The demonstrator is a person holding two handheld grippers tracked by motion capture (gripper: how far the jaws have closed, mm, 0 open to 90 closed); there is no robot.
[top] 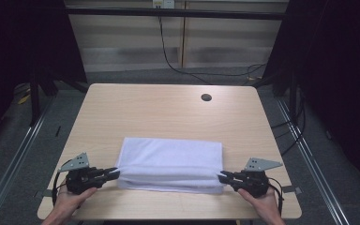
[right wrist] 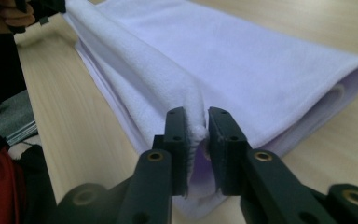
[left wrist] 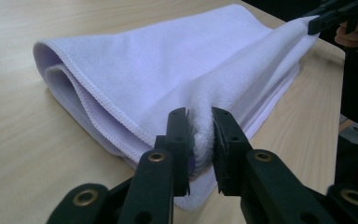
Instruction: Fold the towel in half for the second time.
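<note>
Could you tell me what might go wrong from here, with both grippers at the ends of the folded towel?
1. The left gripper and right gripper each hold only a thin bunch of the towel edge, so a corner could slip out.
2. The fold looks loose at its open ends, so an uneven pull could spread the layers.
3. The towel lies near the table's near edge and could be dragged over it.

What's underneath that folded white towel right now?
The towel lies folded on the wooden table, its top layer over lower folds that show at the open ends. Between the layers, or beneath the towel's middle, nothing can be checked: the cloth covers it.
</note>
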